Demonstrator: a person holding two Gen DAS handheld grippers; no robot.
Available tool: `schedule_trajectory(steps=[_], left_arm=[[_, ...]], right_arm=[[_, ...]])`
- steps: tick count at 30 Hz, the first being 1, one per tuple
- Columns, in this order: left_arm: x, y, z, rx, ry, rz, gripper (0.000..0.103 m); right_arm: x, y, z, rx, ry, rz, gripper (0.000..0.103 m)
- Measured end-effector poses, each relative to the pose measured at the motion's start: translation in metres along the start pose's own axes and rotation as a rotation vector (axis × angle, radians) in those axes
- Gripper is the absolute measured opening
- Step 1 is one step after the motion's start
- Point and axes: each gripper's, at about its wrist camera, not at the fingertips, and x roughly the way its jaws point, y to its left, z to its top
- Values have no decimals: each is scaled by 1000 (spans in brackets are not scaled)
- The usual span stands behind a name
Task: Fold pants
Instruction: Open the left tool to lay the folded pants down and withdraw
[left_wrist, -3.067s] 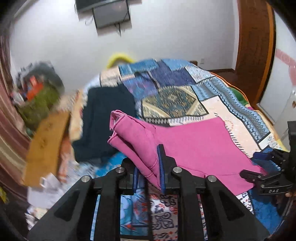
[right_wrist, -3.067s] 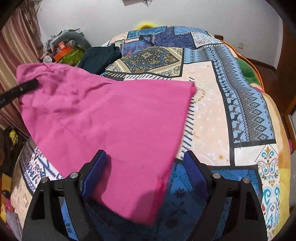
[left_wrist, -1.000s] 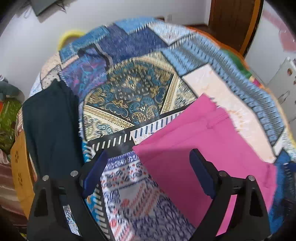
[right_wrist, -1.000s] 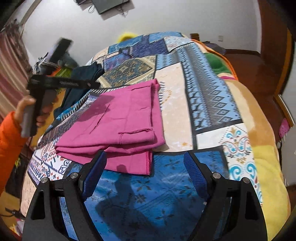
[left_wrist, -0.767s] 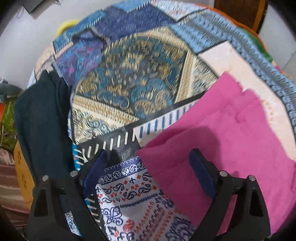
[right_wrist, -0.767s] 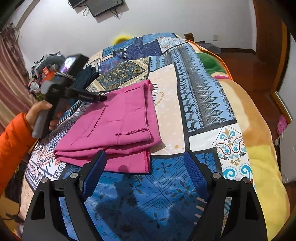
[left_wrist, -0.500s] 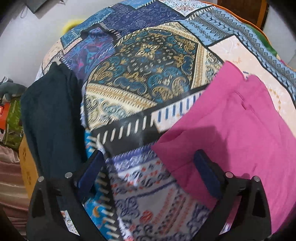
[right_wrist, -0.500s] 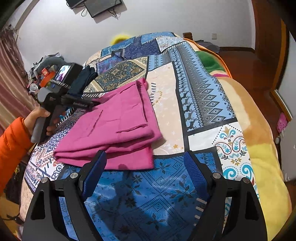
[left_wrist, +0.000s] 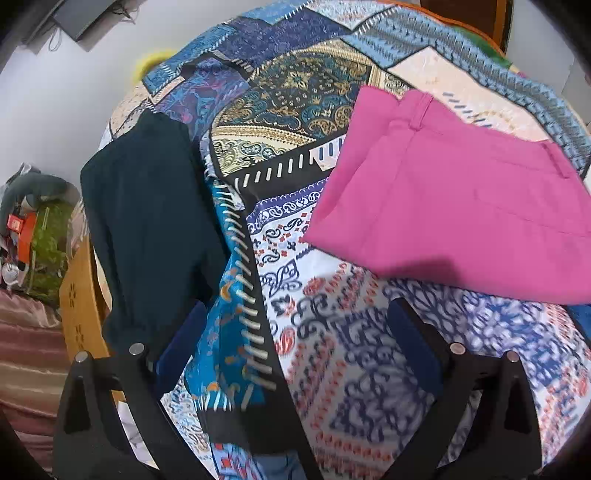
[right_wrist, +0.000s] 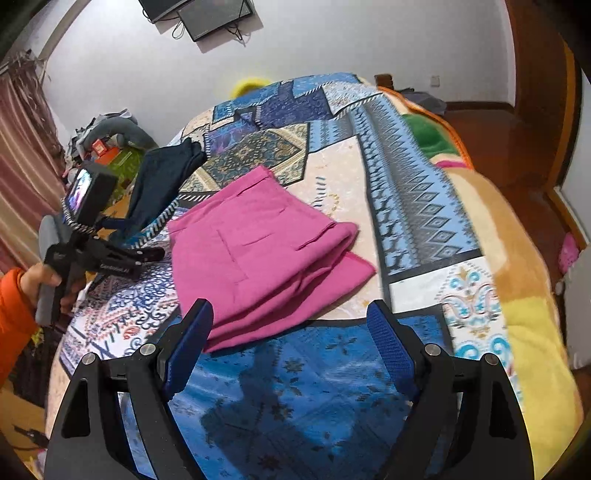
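The pink pants lie folded in a stack of layers on the patterned bedspread. In the left wrist view the pink pants sit to the upper right, apart from my left gripper, which is open and empty above the bedspread. My right gripper is open and empty, just in front of the stack's near edge. The left gripper also shows in the right wrist view, held in a hand left of the pants.
A dark folded garment lies on the bed's left side, also seen in the right wrist view. Clutter stands by the wall at left. A screen hangs on the wall. The bed edge drops off at right.
My left gripper let go of the pants after laying them over, then pulled back left and away. My right gripper drew back a little. The pants now lie folded.
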Motion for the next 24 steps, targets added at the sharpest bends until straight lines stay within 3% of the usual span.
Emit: schedule_trajectory(steps=[4, 11, 14, 18, 24], left_arm=[[-13, 6, 0, -30, -43, -7, 99], [-15, 19, 30, -95, -98, -46, 99], [0, 19, 49, -114, -77, -82, 99], [23, 10, 67, -102, -58, -109, 99], [64, -8, 71, -35, 45, -97, 98]], right_arm=[[8, 9, 1, -1, 15, 39, 83], [42, 24, -4, -115, 111, -1, 82], [49, 19, -4, -157, 136, -14, 80], [54, 7, 4, -219, 156, -95, 80], [65, -19, 22, -227, 179, -162, 59]])
